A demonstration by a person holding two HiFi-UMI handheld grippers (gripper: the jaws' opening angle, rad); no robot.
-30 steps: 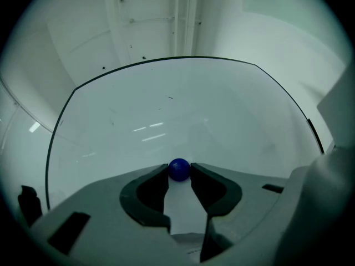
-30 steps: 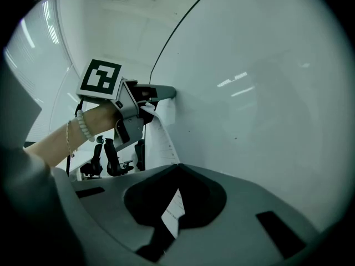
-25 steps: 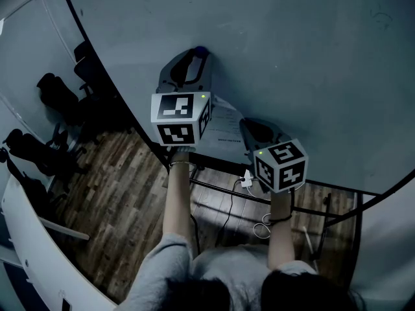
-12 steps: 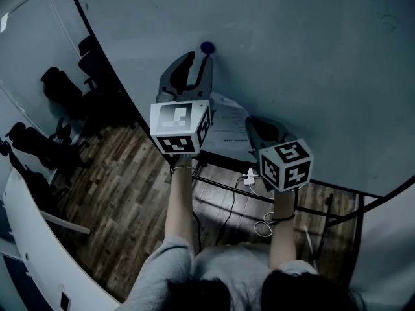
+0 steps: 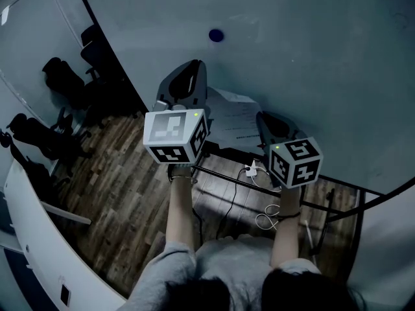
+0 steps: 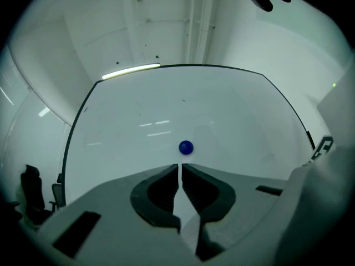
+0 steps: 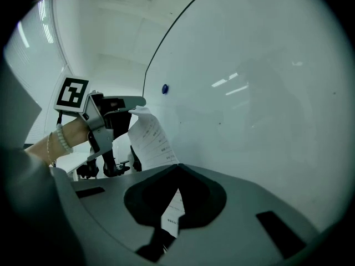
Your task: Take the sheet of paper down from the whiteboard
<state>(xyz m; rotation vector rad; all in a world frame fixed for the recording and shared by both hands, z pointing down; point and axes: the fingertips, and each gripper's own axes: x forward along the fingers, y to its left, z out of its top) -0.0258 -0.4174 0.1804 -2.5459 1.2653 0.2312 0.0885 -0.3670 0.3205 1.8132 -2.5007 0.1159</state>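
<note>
sheet of paper (image 5: 233,115): hung between both fingertips, clear of whiteboard (image 5: 311,57) | right gripper (image 7: 177,168): clamped on lower edge | left gripper (image 6: 180,168): closing, upper edge apparently between jaws | judged light, limp, tearable; to be held by edges

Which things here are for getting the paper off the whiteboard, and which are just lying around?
For the job: sheet of paper, whiteboard, blue magnet, right gripper shut on the sheet, left gripper with jaws closing, the sheet's edge between them.
Just lying about: office chairs, cables on the wooden floor.
</note>
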